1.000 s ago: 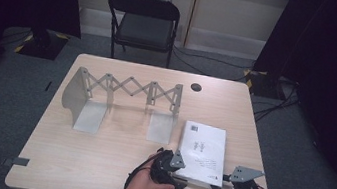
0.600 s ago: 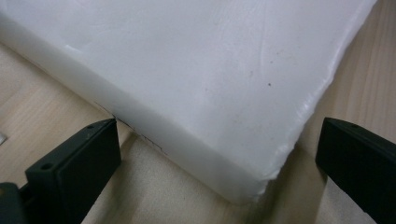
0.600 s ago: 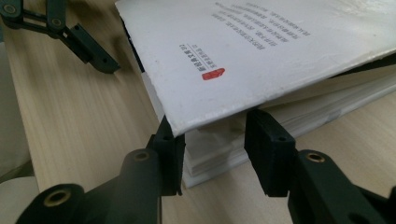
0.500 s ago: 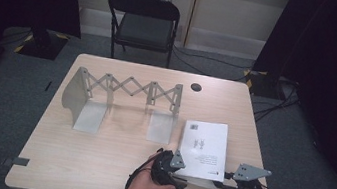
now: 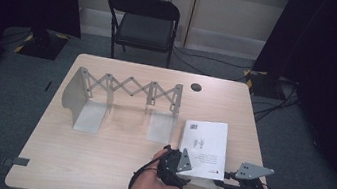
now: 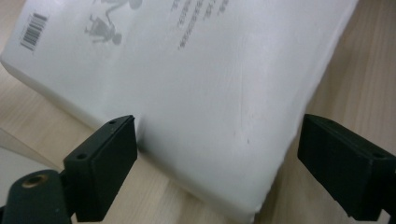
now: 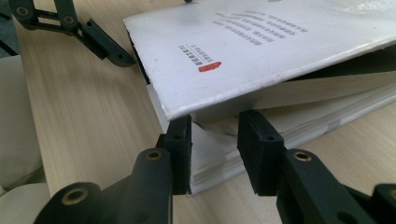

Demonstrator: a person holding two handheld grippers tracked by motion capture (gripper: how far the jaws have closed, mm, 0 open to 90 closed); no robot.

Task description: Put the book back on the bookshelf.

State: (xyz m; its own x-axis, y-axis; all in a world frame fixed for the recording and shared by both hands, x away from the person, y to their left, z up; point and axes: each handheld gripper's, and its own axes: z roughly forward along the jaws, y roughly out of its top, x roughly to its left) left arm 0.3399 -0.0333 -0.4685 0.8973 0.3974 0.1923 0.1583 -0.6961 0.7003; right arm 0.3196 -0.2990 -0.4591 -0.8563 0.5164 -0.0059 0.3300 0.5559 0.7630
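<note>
A white book (image 5: 203,143) lies at the table's front right, back cover up with a barcode (image 6: 33,31). My left gripper (image 5: 188,179) is at its near left corner. Its jaws (image 6: 217,140) straddle that corner, have just been closing and stand open; the far jaw is clear of the book's edge. My right gripper (image 5: 219,186) is at the near right corner. Its jaws (image 7: 215,135) have been closing and now pinch a crumpled bunch of pages under the lifted cover (image 7: 261,42).
A grey expanding scissor rack (image 5: 127,88) with two upright end plates stands on the wooden table (image 5: 95,164) at the back left. A round black cap (image 5: 196,86) sits behind the book. A folding chair (image 5: 144,25) stands beyond the table. The left gripper's linkage (image 7: 70,23) lies beside the book.
The right gripper has edged slightly right at the book's near corner. The left gripper has lifted a little at the other corner. The book's near edge looks slightly raised.
</note>
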